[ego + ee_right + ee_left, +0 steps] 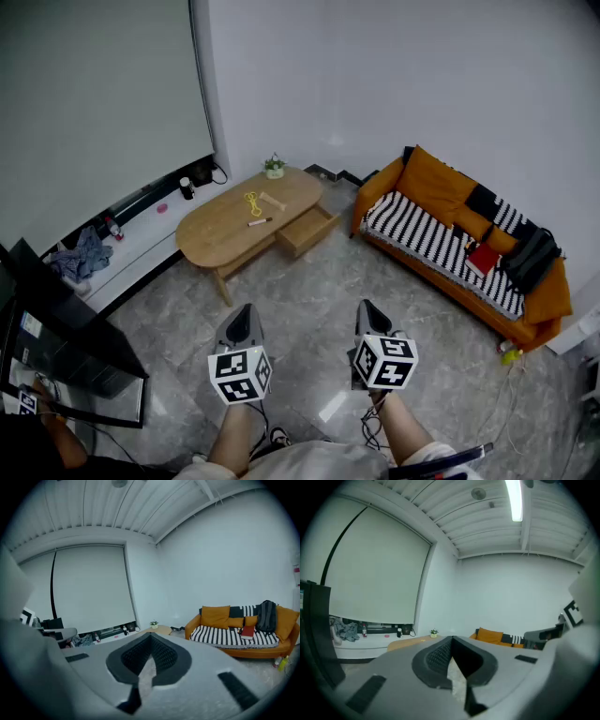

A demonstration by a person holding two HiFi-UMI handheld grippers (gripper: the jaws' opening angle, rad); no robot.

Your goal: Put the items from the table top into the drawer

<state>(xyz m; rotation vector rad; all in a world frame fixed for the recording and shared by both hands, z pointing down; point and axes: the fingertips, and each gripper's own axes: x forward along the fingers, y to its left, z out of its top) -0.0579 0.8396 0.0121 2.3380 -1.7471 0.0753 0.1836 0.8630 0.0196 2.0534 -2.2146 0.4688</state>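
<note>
Fingers of the left gripper are clenched tip to tip, nothing between them. The right gripper is the same, pressed together and empty. Both sit low centre in the head view, over grey marble-look floor tiles, well apart from the worktop.

The worktop is an oval low table of smooth light wood, just above frame centre. Its drawer is pulled out toward the lower right, a shallow wooden box; contents too small to tell.

Task things lie on the worktop near its middle: a yellow item, a pale wooden stick just beside it, and a dark pen nearer the drawer. A small potted plant stands at the upper end.

Room: white walls, with a large pale roller screen upper left. The white ledge below it carries a black cup, a bottle and a crumpled blue cloth. An orange sofa at right has a black-and-white striped cover, with a red book and a black backpack on it. A dark monitor stands lower left.
</note>
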